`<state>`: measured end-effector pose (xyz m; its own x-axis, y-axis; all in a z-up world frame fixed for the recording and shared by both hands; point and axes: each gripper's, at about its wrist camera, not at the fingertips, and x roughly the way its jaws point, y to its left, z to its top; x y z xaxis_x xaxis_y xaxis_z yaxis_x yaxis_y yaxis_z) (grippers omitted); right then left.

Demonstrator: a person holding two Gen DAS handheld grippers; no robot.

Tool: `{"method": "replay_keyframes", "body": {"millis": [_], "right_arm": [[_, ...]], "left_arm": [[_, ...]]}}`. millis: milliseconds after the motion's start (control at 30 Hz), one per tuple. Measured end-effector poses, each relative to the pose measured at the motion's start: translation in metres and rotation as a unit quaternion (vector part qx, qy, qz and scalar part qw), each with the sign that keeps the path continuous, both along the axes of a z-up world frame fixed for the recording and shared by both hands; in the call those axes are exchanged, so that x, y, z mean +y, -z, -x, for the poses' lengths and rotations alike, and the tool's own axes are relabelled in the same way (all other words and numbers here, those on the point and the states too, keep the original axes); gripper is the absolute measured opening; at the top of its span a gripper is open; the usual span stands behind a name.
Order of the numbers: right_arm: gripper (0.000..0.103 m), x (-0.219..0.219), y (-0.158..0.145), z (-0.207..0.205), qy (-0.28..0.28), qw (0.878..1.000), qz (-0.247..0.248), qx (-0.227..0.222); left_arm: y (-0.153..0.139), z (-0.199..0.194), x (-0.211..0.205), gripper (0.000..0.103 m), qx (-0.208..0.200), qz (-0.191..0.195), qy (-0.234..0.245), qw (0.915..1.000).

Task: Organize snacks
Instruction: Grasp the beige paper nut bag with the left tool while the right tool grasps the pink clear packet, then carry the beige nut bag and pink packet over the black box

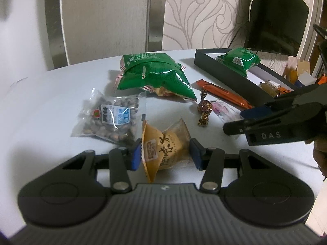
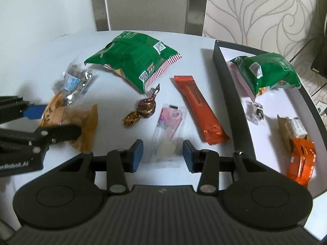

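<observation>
My left gripper [image 1: 165, 155] is open, its blue pads either side of a tan pastry packet [image 1: 165, 147] on the white table; the same packet shows in the right wrist view [image 2: 81, 120]. My right gripper [image 2: 162, 155] is open around a clear pink candy sachet [image 2: 169, 126]. On the table lie a big green snack bag [image 1: 155, 75], a clear bag of nuts [image 1: 111, 118], a brown foil candy [image 1: 204, 108] and an orange bar [image 2: 198, 108]. A dark tray [image 2: 231, 94] at the right holds a smaller green bag [image 2: 267, 71] and small packets.
An orange packet [image 2: 300, 159] and a small box packet [image 2: 292, 126] lie in the tray's near end. A dark monitor [image 1: 278, 16] stands behind the tray. A chair back [image 2: 147, 4] stands beyond the table's far edge. The table [image 1: 40, 94] is round.
</observation>
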<state>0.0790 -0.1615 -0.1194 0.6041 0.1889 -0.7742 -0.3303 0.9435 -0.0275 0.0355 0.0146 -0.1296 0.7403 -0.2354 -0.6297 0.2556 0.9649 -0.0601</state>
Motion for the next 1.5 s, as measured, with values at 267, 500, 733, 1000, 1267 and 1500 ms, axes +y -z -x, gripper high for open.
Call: {"method": "replay_keyframes", "body": {"millis": [267, 500, 733, 1000, 1267, 1500], "right_arm": [[0.024, 0.008, -0.001, 0.003, -0.024, 1.0, 0.012, -0.005], [0.023, 0.005, -0.006, 0.022, -0.014, 1.0, 0.015, -0.012], [0.023, 0.006, -0.021, 0.046, -0.009, 1.0, 0.004, -0.027], [0.023, 0.013, -0.041, 0.073, -0.003, 0.999, -0.008, -0.049], [0.023, 0.02, -0.054, 0.09, -0.001, 0.998, -0.015, -0.064], [0.023, 0.022, -0.058, 0.094, 0.001, 0.997, -0.018, -0.069]], "left_arm": [[0.001, -0.002, -0.001, 0.052, -0.002, -0.003, 0.001, 1.0], [0.001, -0.003, -0.006, 0.052, -0.006, -0.007, -0.005, 0.9999], [-0.001, -0.002, -0.006, 0.05, 0.0, -0.002, 0.001, 1.0], [-0.01, 0.01, -0.004, 0.049, -0.015, 0.013, 0.022, 0.9996], [-0.02, 0.014, -0.003, 0.049, -0.027, 0.007, 0.028, 0.9992], [-0.026, 0.012, -0.003, 0.049, -0.036, 0.004, 0.033, 0.9988]]}}
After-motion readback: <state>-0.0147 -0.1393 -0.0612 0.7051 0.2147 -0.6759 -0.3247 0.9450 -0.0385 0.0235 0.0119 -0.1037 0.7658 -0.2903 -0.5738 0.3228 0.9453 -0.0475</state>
